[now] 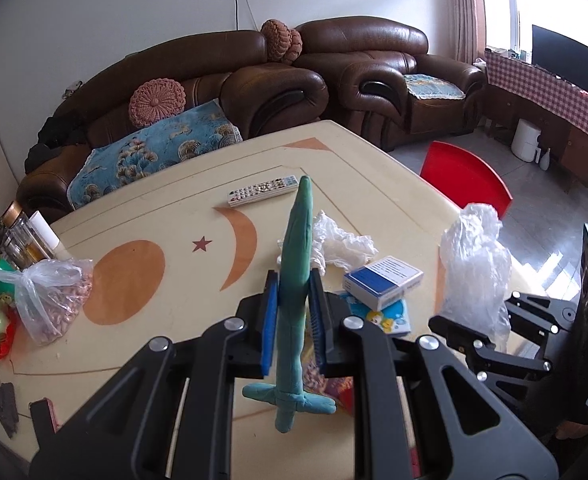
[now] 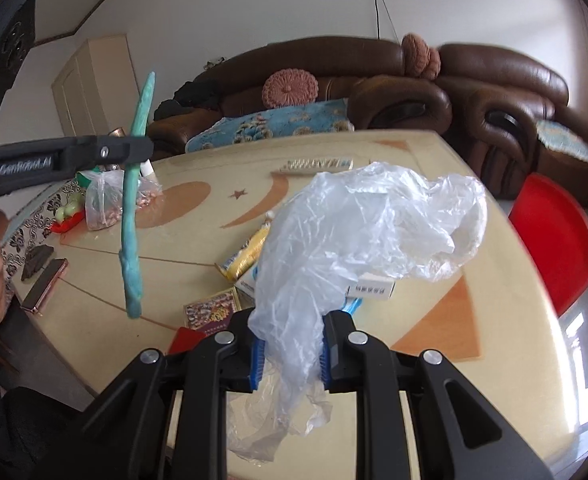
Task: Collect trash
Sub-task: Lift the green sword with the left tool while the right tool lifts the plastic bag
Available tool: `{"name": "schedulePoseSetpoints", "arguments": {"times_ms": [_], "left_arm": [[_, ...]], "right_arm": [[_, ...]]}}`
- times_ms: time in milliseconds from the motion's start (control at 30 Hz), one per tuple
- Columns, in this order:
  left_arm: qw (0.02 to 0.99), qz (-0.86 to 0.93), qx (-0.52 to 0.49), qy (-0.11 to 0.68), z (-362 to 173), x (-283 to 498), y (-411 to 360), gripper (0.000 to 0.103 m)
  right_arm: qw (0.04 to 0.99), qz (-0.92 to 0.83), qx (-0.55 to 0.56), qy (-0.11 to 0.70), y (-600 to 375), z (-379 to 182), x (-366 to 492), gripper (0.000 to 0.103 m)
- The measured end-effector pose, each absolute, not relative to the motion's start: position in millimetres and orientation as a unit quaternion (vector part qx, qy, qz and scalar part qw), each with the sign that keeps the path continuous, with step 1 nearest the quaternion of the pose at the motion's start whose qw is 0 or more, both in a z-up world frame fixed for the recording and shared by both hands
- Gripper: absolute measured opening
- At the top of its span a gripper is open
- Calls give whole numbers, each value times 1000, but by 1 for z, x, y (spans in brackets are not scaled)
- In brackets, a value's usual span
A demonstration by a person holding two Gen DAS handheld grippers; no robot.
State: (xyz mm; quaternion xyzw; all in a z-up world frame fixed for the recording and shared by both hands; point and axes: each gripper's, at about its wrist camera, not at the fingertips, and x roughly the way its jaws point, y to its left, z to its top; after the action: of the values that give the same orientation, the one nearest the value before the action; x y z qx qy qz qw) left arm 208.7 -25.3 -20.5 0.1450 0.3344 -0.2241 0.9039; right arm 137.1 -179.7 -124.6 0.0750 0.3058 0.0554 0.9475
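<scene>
My left gripper [image 1: 294, 292] is shut on a teal clay sword [image 1: 296, 256] and holds it above the cream table [image 1: 133, 340]; the sword also shows in the right wrist view [image 2: 133, 184], hanging from the left gripper [image 2: 137, 148]. My right gripper [image 2: 289, 356] is shut on a clear plastic bag [image 2: 358, 232], held up over the table [image 2: 474, 320]; the bag shows at the right in the left wrist view [image 1: 474, 264]. A crumpled white tissue [image 1: 342, 240] lies on the table beyond the sword.
On the table are a remote [image 1: 261, 190], a blue-white box [image 1: 384, 282], a bag of nuts [image 1: 53, 300], a yellow packet [image 2: 245, 254], a red patterned box [image 2: 211, 314] and a phone [image 2: 45, 286]. A red stool [image 1: 466, 180] stands right; brown sofas [image 1: 213, 80] behind.
</scene>
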Motion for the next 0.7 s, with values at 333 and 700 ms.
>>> {"name": "schedulePoseSetpoints", "arguments": {"times_ms": [333, 700], "left_arm": [[911, -231, 134, 313, 13, 143, -10, 16], [915, -243, 125, 297, 38, 78, -4, 16]], "right_arm": [[958, 54, 61, 275, -170, -62, 86, 21], [966, 55, 39, 251, -158, -14, 17, 21]]}}
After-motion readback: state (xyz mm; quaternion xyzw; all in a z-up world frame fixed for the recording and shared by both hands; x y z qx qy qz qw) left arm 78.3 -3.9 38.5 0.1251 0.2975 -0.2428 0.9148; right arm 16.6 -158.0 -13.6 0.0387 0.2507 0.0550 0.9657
